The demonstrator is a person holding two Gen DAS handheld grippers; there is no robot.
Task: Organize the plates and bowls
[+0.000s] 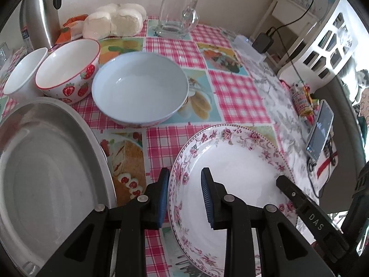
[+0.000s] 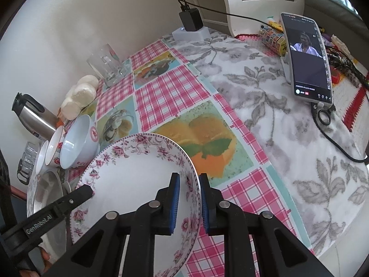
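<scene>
So both grippers are pinching opposite rims of the flowered plate [image 2: 138, 184], left gripper [image 1: 184, 196] and right gripper [image 2: 189, 203] angling down, open tablecloth [image 2: 180, 92] lying beyond.

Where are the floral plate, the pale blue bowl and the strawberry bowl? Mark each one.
floral plate [image 1: 242, 168], left wrist view, on its bare white centre.
pale blue bowl [image 1: 138, 92], left wrist view, on its inner bottom.
strawberry bowl [image 1: 69, 91], left wrist view, on a strawberry on its outer wall.

plate [image 1: 233, 168]: white, pink floral rim, tilted, rim between both grippers' pads
blue bowl [image 1: 139, 87]: upright on the cloth
strawberry bowl [image 1: 69, 69]: upright, beside it
white bowl [image 1: 24, 71]: leftmost
steel pan [image 1: 46, 173]: near left
</scene>
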